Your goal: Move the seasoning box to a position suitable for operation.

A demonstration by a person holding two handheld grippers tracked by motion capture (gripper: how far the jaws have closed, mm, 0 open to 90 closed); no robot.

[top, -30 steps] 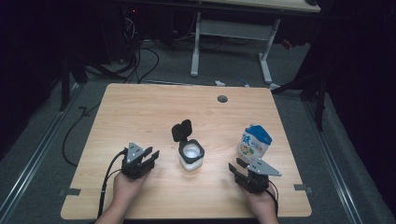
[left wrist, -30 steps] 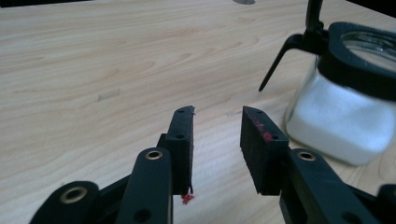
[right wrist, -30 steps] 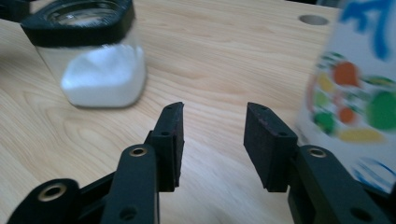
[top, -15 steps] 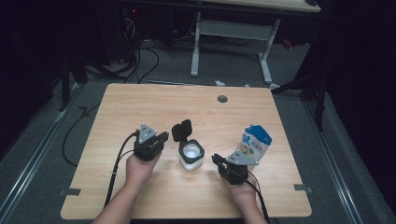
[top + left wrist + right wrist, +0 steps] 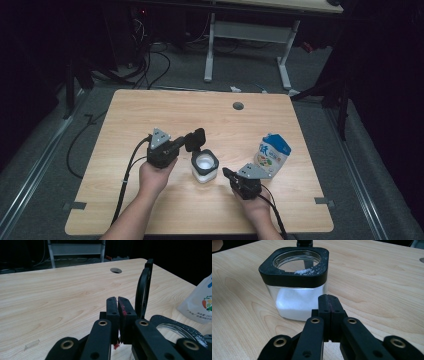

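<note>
A square clear jar (image 5: 205,166) with a black rim stands mid-table, holding white powder. Its hinged black lid (image 5: 195,139) is flipped up at the back. My left gripper (image 5: 183,143) is shut and empty, its tips just left of the raised lid (image 5: 143,290), with the jar rim (image 5: 175,327) to its right. My right gripper (image 5: 226,173) is shut and empty too, pointing at the jar (image 5: 295,282) from the jar's right side and a short gap away. A few white grains lie on the rim. A white and blue pouch (image 5: 273,154) stands right of the jar.
The wooden table (image 5: 150,110) has a round cable hole (image 5: 238,106) near its far edge. Cables trail from both grippers toward the front edge. A small tape piece (image 5: 31,344) lies on the wood. Dark floor, cables and a desk frame (image 5: 250,45) lie beyond.
Both grippers have moved in from the table's front corners toward the jar, the left up to the lid, the right leftward to the jar's side. Jar and pouch stayed put.
</note>
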